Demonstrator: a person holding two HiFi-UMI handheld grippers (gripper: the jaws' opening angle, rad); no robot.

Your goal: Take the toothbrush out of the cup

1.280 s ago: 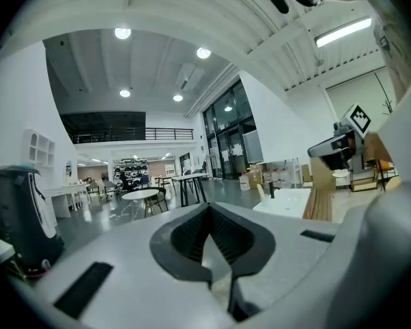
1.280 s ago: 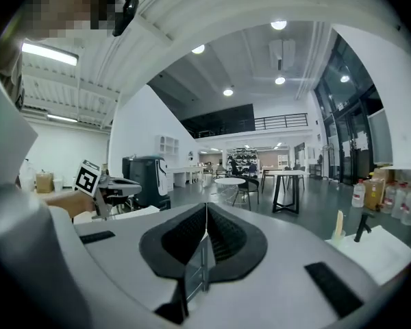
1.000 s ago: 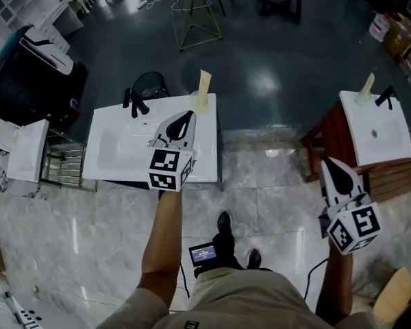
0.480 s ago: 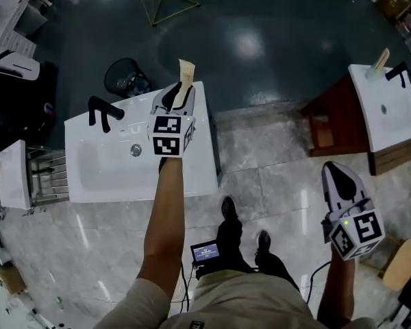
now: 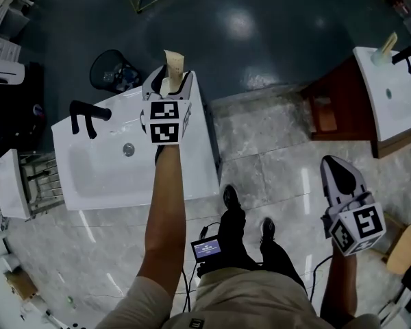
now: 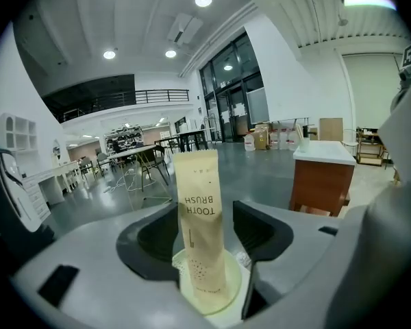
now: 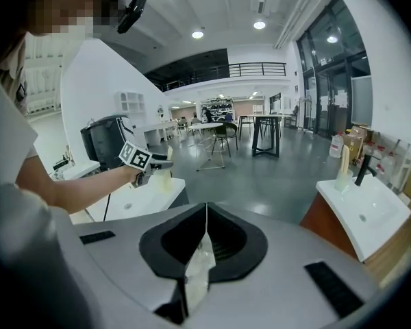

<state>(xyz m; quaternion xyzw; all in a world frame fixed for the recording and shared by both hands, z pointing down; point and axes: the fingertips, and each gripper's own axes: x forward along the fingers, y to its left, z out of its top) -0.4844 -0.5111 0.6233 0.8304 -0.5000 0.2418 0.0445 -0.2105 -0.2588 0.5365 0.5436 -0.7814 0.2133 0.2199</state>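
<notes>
White sink (image 5: 103, 177), biggest thing in the head view, with a black tap (image 5: 82, 115) at its far left edge and bare basin below.

Left gripper (image 5: 171, 77) stretched out to the sink's far right corner. Jaws wide apart after opening just now, one on each side of the toothbrush, neither pad pressing on it in the left gripper view.

Right gripper (image 5: 334, 168) well apart from all this, low over the marble floor at the right. Jaws together, tips touching, nothing plainly held. Only a pale sliver in the gap below the tips, probably floor.

Pale cup (image 6: 238, 279) on that far right corner, just beneath the left jaws. Small, probably light, likely to tip or ride up under a sideways pull.

Toothbrush (image 6: 200, 204) upright in the cup, wrapped in a tan paper sleeve printed TOOTH BRUSH, with most of its length clear above the rim. Judged light and stiff along its length. Thin sleeve, apt to crease or slip under a hard squeeze. Best taken on the sleeve's flat faces, about midway up and well above the rim, with a moderate squeeze. Then a straight lift, no twisting, to spare the cup.
</notes>
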